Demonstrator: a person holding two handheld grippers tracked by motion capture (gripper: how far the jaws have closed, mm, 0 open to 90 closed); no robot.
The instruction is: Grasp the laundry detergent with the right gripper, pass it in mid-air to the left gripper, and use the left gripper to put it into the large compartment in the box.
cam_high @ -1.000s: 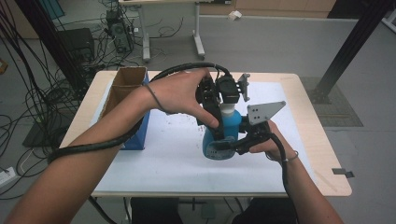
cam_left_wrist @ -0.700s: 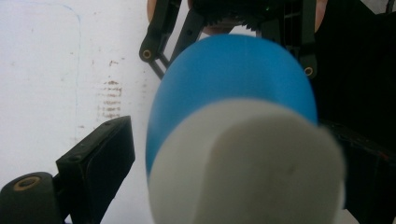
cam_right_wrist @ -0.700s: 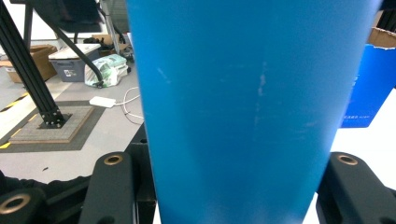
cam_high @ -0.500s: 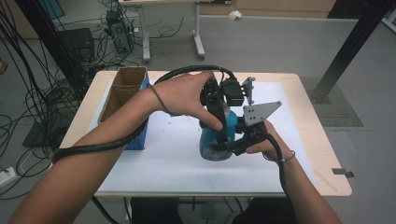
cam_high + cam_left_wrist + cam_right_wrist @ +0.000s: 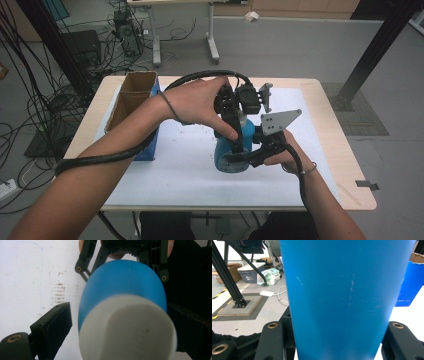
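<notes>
Right hand-held gripper (image 5: pixel 239 159) clamps the smooth, rigid blue plastic bottle (image 5: pixel 234 150) low; left hand-held gripper (image 5: pixel 234 120), at 12 o'clock, straddles its white cap (image 5: pixel 127 327), grip uncertain.

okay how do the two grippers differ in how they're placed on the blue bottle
The left gripper comes down from above, its jaws either side of the white cap; the right gripper comes in level from the side, lower down. The right is shut on the blue bottle; whether the left presses the cap is unclear. Both work the same bottle.
</notes>
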